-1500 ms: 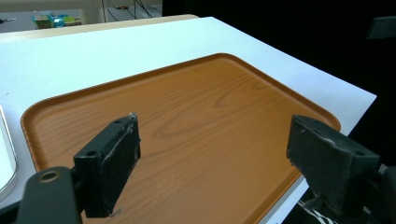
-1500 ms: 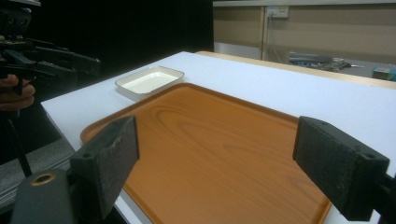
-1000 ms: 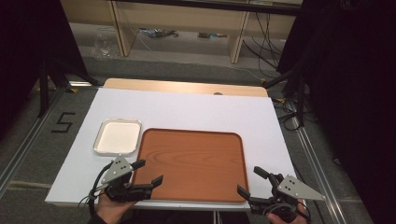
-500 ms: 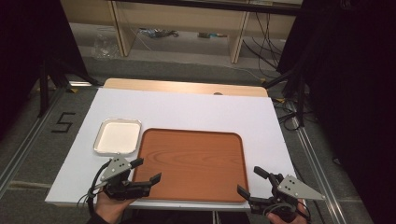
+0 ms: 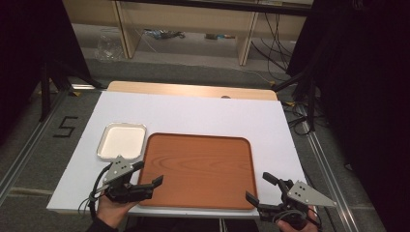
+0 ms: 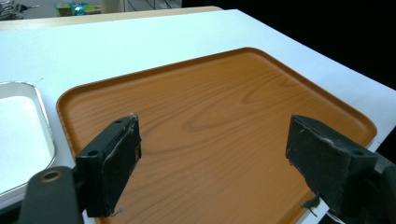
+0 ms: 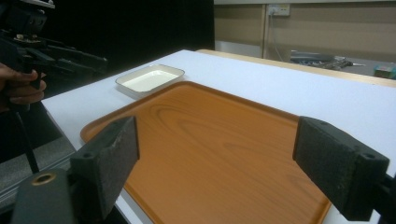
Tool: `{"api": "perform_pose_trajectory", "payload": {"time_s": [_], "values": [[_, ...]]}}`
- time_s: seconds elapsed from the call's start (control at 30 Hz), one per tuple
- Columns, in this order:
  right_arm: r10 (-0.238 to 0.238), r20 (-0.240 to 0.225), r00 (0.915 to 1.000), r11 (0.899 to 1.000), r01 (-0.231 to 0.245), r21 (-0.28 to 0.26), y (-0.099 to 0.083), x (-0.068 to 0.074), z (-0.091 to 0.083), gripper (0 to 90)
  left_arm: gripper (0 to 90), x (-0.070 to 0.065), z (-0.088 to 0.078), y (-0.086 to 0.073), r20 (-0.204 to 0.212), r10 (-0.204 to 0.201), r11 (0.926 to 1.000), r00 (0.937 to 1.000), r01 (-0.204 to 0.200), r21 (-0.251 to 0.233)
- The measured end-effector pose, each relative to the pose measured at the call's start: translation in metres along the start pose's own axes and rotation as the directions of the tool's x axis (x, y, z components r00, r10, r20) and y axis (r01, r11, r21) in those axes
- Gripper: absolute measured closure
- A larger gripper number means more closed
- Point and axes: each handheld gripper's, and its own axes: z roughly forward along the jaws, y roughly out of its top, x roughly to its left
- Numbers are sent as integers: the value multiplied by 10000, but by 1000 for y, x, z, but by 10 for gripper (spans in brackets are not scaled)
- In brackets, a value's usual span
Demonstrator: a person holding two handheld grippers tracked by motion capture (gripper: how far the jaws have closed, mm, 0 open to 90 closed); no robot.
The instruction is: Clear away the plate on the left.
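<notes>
We hold the left gripper (image 5: 148,174) at the near-left corner of the brown tray (image 5: 203,164), jaws spread wide, gripping nothing. The right gripper (image 5: 258,187) sits at the near-right corner, jaws likewise apart. The tray lies on the white bench (image 5: 193,113); a small white dish (image 5: 122,140) sits just beside its left edge, possibly touching.
</notes>
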Motion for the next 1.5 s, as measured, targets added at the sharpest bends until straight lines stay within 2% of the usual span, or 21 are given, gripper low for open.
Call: {"api": "perform_pose_trajectory", "payload": {"time_s": [0.17, 0.23, 0.27, 0.33, 0.4, 0.47, 0.5, 0.57, 0.6, 0.63, 0.7, 0.73, 0.83, 0.9, 0.93, 1.0, 1.1, 1.23, 1.37, 1.43, 1.5], "values": [[59, 26, 10000, 10000, -59, -12, 0, 0, 0, 156, 180, 5, 1, 0, -237, -91, 9999, 9997, 93, 82], [-198, 141, 9997, 9998, 200, -90, 0, -2, 0, 156, 180, 6, 1, -1, -318, -178, 9998, 9993, 180, 60], [-85, 118, 9999, 9996, 88, -260, -1, -1, 1, 156, 180, 8, 1, 0, -301, -19, 10000, 9995, 21, 89], [-74, 111, 9999, 9995, 77, -295, -1, -1, 2, 156, 181, 10, 1, -1, -371, -25, 9999, 9993, 29, 128], [-100, 142, 9998, 9999, 99, 17, 0, 1, -1, 156, 182, 12, 1, -1, -439, -63, 9999, 9990, 70, 143], [-232, 187, 9996, 9997, 233, -50, 0, 1, 0, 156, 182, 13, 0, -1, -512, -227, 9996, 9984, 235, 154], [-154, 129, 9998, 9995, 157, -275, 0, 1, 1, 156, 182, 14, 0, -1, -538, -152, 9998, 9984, 159, 123], [-84, 119, 9999, 9997, 87, -224, 0, 2, 1, 156, 182, 17, -1, -1, -621, -130, 9999, 9980, 136, 101], [122, -13, 9999, 9998, -122, -186, 0, 4, 2, 156, 182, 18, -1, -1, -689, -134, 9998, 9975, 142, 109], [-19, -9, 10000, 10000, 19, 10, 0, 3, 1, 156, 182, 19, -1, -1, -729, -139, 9998, 9972, 149, 128], [-14, 7, 10000, 10000, 13, 17, 0, 3, 1, 156, 182, 21, -1, -1, -825, -312, 9994, 9961, 323, 115], [-48, -6, 10000, 10000, 48, 16, 0, 3, 1, 156, 182, 23, -1, -1, -858, -204, 9996, 9961, 218, 157], [4, -4, 10000, 10000, -4, 15, 0, 4, 1, 156, 182, 27, 0, -2, -981, -388, 9990, 9944, 409, 189], [-10, -10, 10000, 10000, 10, 10, 0, 3, 1, 156, 182, 29, 0, -1, -1028, -293, 9992, 9943, 318, 229], [-6, -8, 10000, 10000, 6, 16, 0, 3, 1, 156, 182, 30, 0, -1, -1058, -442, 9988, 9934, 463, 181], [-4, -13, 10000, 10000, 4, 13, 0, 3, 1, 156, 182, 34, 0, 0, -1367, -246, 9994, 9903, 276, 198], [-66, -28, 10000, 10000, 66, 69, 0, 3, 1, 156, 184, 41, 0, 1, -1539, -466, 9985, 9870, 507, 227], [-35, -35, 10000, 10000, 35, -52, 0, 3, 1, 156, 188, 52, -1, 4, -1889, -427, 9984, 9811, 489, 283], [-248, 282, 9993, 9996, 252, -128, 0, 3, 1, 156, 188, 64, -1, 5, -2220, -485, 9978, 9738, 573, 333], [-172, 146, 9997, 9996, 175, -225, -1, 3, 2, 156, 188, 70, 0, 5, -2170, -834, 9954, 9726, 917, 286], [-216, 103, 9997, 9996, 218, -165, -1, 2, 2, 156, 188, 74, 2, 6, -2259, -836, 9952, 9705, 927, 298]]}}
